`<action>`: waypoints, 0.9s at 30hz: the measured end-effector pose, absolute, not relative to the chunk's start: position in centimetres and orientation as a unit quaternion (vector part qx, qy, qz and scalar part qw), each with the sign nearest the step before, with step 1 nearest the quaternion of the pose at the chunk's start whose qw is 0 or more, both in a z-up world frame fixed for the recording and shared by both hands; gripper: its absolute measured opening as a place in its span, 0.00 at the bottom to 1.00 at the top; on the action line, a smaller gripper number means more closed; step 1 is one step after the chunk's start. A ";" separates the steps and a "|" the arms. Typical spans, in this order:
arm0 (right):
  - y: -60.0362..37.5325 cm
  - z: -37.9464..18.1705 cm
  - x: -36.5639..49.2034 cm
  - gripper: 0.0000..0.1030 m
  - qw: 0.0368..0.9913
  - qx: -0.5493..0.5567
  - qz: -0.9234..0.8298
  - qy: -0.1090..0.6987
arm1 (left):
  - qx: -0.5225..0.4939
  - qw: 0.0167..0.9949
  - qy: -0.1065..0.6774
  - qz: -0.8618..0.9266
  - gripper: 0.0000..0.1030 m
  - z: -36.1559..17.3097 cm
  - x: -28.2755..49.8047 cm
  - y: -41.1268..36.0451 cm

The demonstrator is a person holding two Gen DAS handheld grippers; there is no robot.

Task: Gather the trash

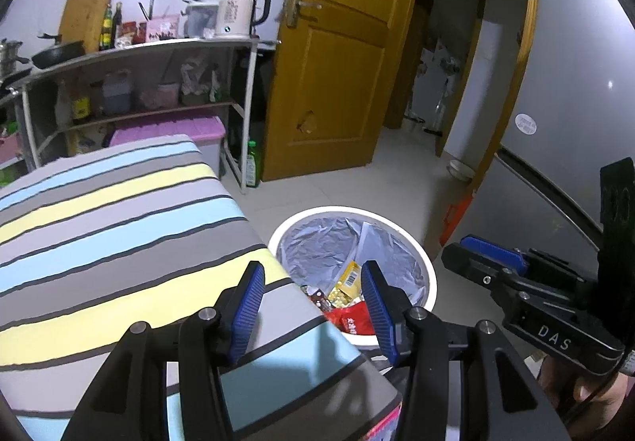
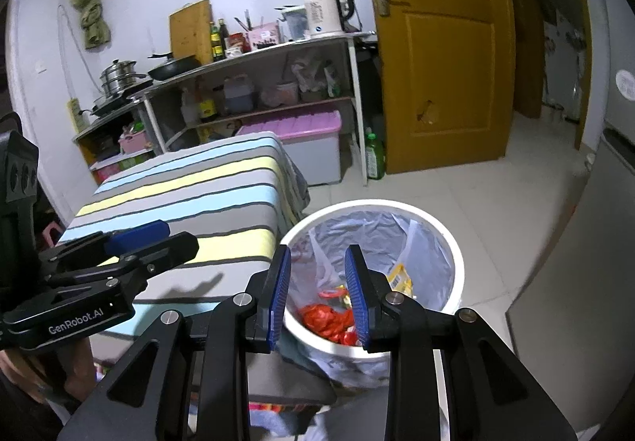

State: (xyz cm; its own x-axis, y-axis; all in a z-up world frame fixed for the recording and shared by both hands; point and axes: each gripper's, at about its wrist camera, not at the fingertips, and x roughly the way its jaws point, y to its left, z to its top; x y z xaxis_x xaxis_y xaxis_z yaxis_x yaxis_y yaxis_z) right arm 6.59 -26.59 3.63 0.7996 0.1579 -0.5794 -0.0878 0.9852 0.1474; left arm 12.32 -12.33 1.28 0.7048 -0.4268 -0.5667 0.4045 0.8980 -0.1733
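Note:
A white round bin (image 1: 420, 250) (image 2: 456, 254) lined with a clear bag stands on the floor beside the striped table. Red and yellow wrappers (image 1: 349, 306) (image 2: 329, 318) lie inside it. My left gripper (image 1: 313, 302) hovers over the table's corner (image 1: 278, 326) and the bin's near rim, jaws open with nothing between them. My right gripper (image 2: 317, 294) hangs above the bin's near side, jaws partly apart and empty. Each gripper shows in the other's view, the right gripper (image 1: 488, 262) at the right edge and the left gripper (image 2: 154, 238) over the table.
A striped cloth covers the table (image 1: 119, 226) (image 2: 190, 195). Behind it a metal shelf rack (image 1: 158, 83) (image 2: 278, 83) holds a kettle, pans and bottles. A wooden door (image 1: 333, 64) (image 2: 440, 64) stands ajar. A fridge (image 1: 575, 83) is on the right. Tiled floor (image 2: 496, 195) surrounds the bin.

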 end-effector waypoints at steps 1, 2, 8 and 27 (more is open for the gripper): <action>-26.5 3.7 6.3 0.29 0.947 0.055 0.067 0.309 | -0.019 0.924 0.309 -0.223 0.49 1.4 12.0 -12.2; -26.1 3.8 6.0 0.29 0.947 0.053 0.071 0.307 | -0.020 0.926 0.307 -0.220 0.49 1.6 11.6 -11.9; -24.8 4.2 3.8 0.29 0.951 0.038 0.080 0.297 | -0.015 0.932 0.295 -0.208 0.49 2.0 8.9 -10.8; -23.1 3.6 1.3 0.33 0.953 0.011 0.086 0.290 | -0.026 0.945 0.288 -0.154 0.49 1.8 4.7 -8.0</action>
State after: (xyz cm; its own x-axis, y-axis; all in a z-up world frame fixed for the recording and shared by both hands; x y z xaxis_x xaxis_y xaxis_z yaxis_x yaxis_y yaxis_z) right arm 1.32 -23.15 3.60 0.8166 0.1700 -0.5516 -0.1578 0.9850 0.0700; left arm 4.66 -7.99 1.79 0.7874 -0.3053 -0.5356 0.2758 0.9514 -0.1368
